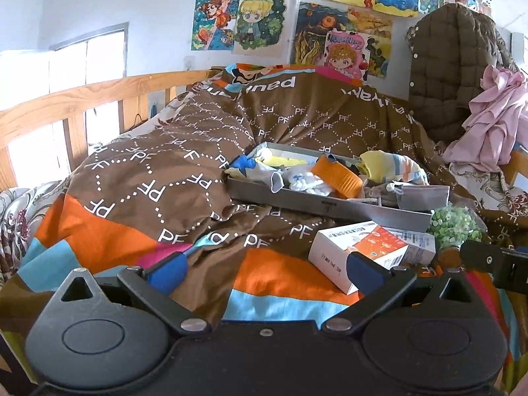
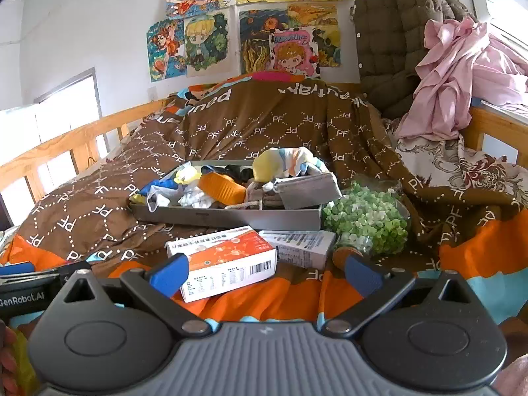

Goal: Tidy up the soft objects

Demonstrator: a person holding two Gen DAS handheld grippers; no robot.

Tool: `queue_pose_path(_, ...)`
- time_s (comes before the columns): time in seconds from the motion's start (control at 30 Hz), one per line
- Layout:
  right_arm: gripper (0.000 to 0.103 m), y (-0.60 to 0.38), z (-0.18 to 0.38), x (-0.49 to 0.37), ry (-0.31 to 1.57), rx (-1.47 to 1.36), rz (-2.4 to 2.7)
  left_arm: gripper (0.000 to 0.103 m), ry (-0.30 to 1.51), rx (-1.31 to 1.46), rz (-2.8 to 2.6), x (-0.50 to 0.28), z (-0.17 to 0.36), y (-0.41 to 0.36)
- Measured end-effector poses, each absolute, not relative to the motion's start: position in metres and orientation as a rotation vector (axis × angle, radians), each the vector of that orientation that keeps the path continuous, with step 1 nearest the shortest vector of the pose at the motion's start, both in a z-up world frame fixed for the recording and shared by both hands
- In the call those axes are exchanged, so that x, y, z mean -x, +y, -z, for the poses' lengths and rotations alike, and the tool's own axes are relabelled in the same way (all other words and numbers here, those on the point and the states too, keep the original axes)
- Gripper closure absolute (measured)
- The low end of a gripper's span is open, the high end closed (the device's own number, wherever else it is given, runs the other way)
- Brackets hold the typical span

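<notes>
Soft objects, small cloth pieces and socks, lie heaped in a shallow grey tray (image 2: pixel 227 219) on a rumpled brown, orange and blue bedspread (image 2: pixel 99 198), straight ahead of both claws and beyond their reach. In the heap are a yellow and striped cloth bundle (image 2: pixel 283 161), a white sock (image 2: pixel 194 198), an orange ribbed piece (image 2: pixel 221 188), a grey pouch (image 2: pixel 307 191) and a beige drawstring bag (image 2: pixel 260 194) whose cord trails toward the tray's near wall. Several pieces spill over the rim.

Both claws are spread wide and hold nothing. The right gripper (image 2: pixel 265 274) hovers low over the bedspread; an orange and white carton (image 2: pixel 227 260) lies just ahead between its blue fingertips, a second white carton (image 2: pixel 303 246) ahead and slightly right, and a bunch of green artificial flowers (image 2: pixel 366 221) farther right, beside the tray's corner. The left gripper (image 1: pixel 265 269) hovers just left of it, with the same orange carton (image 1: pixel 359 257) ahead of its right fingertip.

Judging by this, the scene fits either a pause before sorting the tray's contents or a pause after loose pieces have been gathered into it; the pictures do not settle which. Any further handling of the cloth would call for reaching forward past the cartons, then closing gently on one limp piece without dragging its neighbours along.
</notes>
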State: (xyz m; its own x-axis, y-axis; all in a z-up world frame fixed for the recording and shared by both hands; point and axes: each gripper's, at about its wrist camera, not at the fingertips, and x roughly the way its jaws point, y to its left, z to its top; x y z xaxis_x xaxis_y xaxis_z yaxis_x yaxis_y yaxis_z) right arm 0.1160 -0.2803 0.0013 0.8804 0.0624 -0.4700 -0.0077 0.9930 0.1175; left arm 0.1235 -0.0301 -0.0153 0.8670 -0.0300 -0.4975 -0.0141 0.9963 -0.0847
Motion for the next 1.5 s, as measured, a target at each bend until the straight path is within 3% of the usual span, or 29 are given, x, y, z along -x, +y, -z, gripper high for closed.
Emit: queue_pose_path(1.5,0.0,-0.272,0.016,-0.134,0.575,-0.051,0.006,0.001,0.526,0.024,-0.06,-0.127,0.024,-0.031)
